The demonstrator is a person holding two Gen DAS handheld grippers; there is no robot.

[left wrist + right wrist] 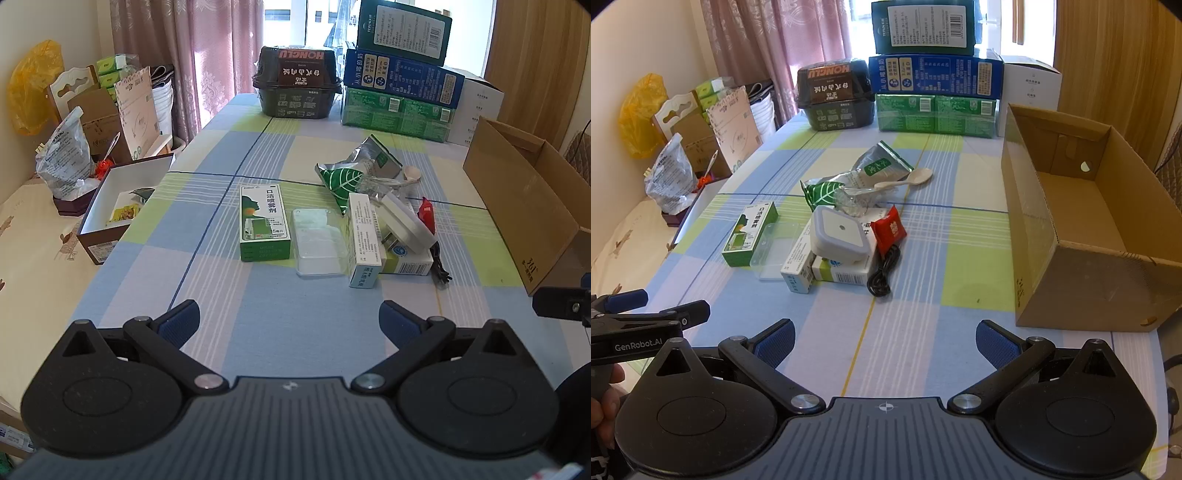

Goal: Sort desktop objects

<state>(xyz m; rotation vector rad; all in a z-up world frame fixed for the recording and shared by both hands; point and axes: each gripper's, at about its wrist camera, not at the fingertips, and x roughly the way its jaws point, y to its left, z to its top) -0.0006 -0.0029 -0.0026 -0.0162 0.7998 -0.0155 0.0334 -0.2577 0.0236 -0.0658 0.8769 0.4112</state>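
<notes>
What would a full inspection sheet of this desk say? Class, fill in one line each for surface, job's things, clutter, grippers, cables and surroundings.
Surface: checked tablecloth, flat.
Job's things: green spray box, clear plastic case, white night light on top of the medicine boxes, red packet, wooden spoon, foil pouches; cardboard box open and empty.
Clutter: stacked cartons and a black food tub at the far edge.
Grippers: left gripper and right gripper open, holding nothing.
Cables: black cable coiled beside the boxes.
Surroundings: pink curtain, bags and boxes at left.
</notes>
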